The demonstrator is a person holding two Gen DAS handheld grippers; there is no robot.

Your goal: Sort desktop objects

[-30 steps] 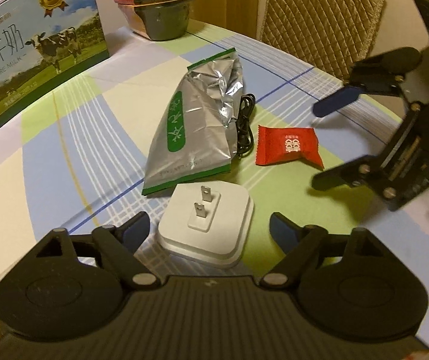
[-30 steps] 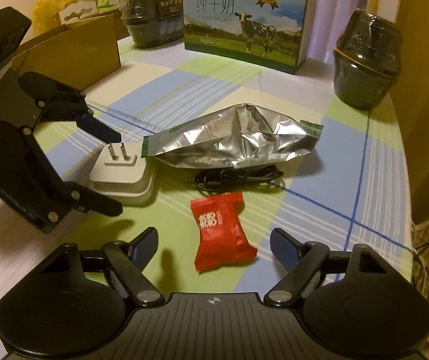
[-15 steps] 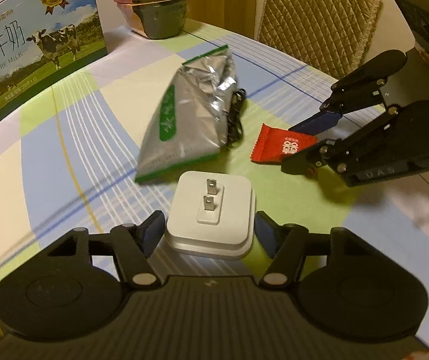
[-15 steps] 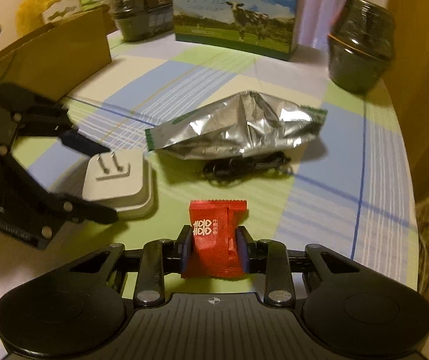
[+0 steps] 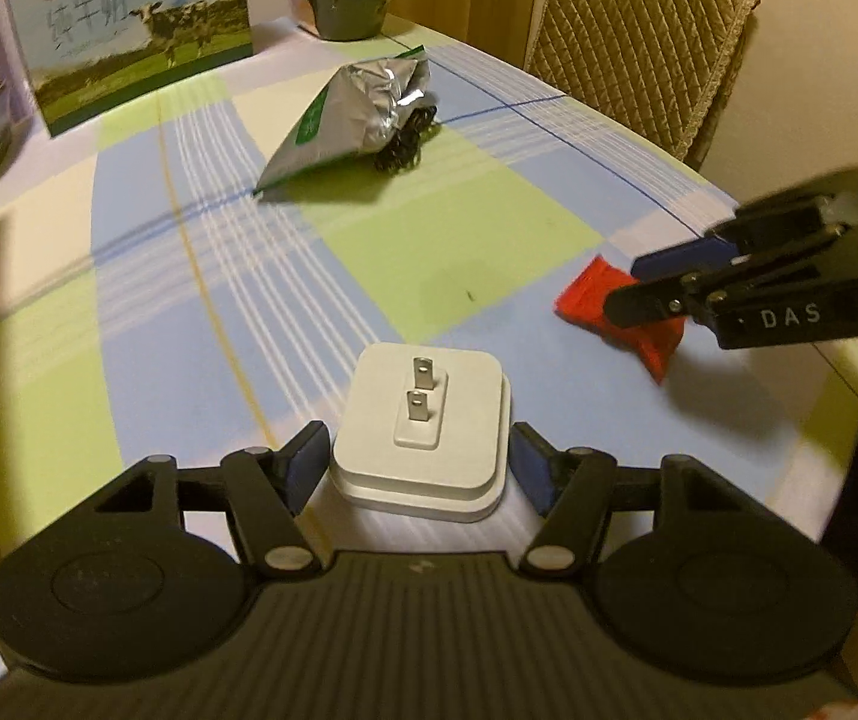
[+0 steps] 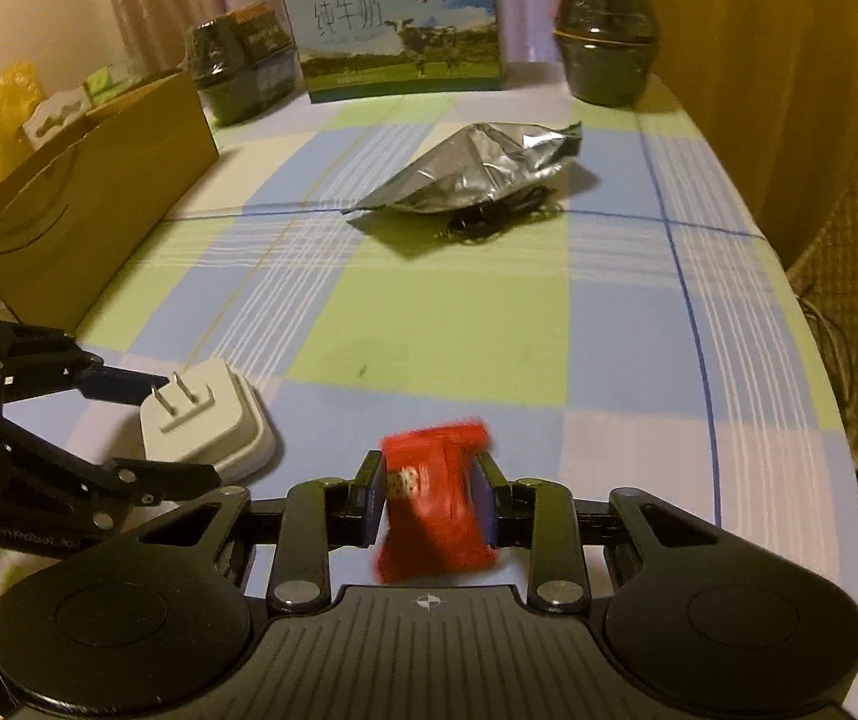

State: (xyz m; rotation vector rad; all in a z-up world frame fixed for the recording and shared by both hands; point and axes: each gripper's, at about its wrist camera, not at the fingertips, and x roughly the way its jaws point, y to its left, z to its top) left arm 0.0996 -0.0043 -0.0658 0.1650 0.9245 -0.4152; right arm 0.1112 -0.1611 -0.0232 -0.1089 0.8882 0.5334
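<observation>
My left gripper (image 5: 420, 459) is shut on a white plug adapter (image 5: 423, 429), prongs up, held just above the checked tablecloth; it also shows in the right wrist view (image 6: 204, 426). My right gripper (image 6: 429, 501) is shut on a red snack packet (image 6: 435, 510), lifted and blurred; the left wrist view shows the packet (image 5: 594, 300) between the right fingers (image 5: 669, 255). A silver foil bag (image 6: 477, 171) lies mid-table over a coiled black cable (image 6: 489, 219).
An open cardboard box (image 6: 87, 204) stands at the left table edge. A milk carton box (image 6: 399, 30) and two dark wrapped containers (image 6: 606, 33) stand at the far end. A padded chair (image 5: 633, 42) sits beyond the table's right side.
Both grippers have pulled back toward the near table edge with their objects, away from the foil bag. The red packet is now lifted and tilted; the adapter is held firmly.
</observation>
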